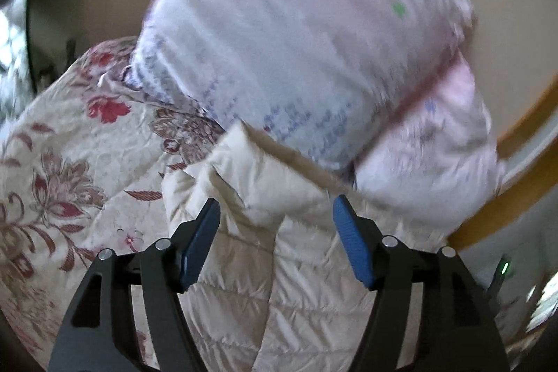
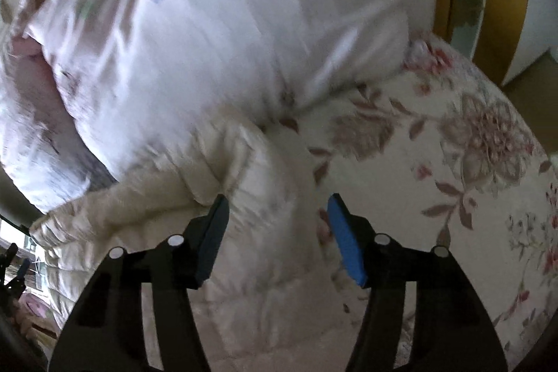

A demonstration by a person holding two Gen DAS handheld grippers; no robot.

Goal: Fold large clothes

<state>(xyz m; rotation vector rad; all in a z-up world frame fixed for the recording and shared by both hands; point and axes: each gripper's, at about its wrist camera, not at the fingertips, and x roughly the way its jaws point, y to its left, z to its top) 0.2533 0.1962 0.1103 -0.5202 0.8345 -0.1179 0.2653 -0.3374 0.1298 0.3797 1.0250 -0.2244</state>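
Both the left gripper [image 1: 277, 210] and right gripper [image 2: 278, 208] gape wide, empty, over a cream quilted jacket [image 1: 307, 267] lying on a floral bedspread [image 1: 69, 162] beside pillows [image 1: 296, 40].

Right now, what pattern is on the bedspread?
Cream bedspread with red-pink flowers, clearest in the right wrist view.

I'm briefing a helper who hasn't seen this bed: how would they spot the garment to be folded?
Start from the floral bedspread covering the bed. On it, just below the pale pink pillows, lies the cream quilted jacket, right under both open grippers. Unlike its neighbours it is plain, puffy and stitched in diamonds, with no print.
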